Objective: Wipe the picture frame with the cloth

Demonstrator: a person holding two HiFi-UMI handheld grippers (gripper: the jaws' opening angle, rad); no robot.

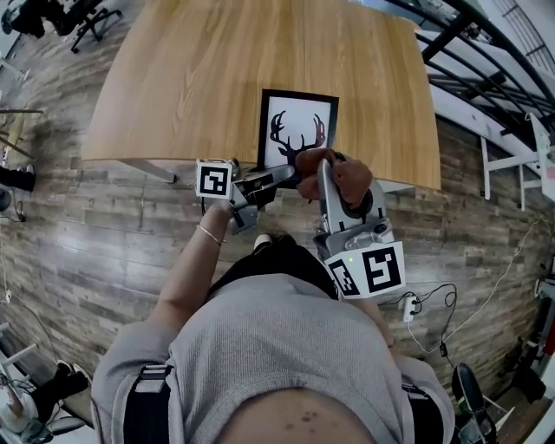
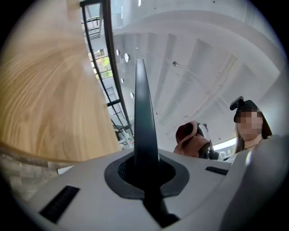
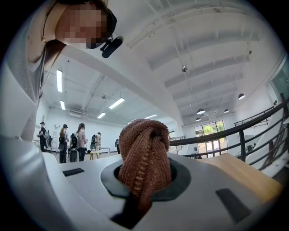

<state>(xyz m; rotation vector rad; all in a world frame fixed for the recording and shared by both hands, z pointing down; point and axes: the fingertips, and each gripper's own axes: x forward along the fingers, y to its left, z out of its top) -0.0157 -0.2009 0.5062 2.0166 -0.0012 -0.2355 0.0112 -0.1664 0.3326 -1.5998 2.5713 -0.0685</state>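
Your right gripper (image 1: 323,171) grips the cloth (image 1: 352,179), left gripper (image 1: 286,173) shut empty; wiping seems unstarted, so lower it onto the picture frame (image 1: 299,121).

Stuff around the desk
Wooden table (image 1: 217,78) on a grey plank floor (image 1: 87,251), office chair (image 1: 87,22) past its far corner, white cable (image 1: 447,290) trailing on the floor, black railing (image 3: 242,146) beside the table, a few people (image 3: 72,142) standing under strip lights (image 3: 116,103).

frame (image 1: 298,130): black, on table (image 1: 199,78) | cloth (image 1: 354,179): brown, clamped in right tool (image 1: 332,170)
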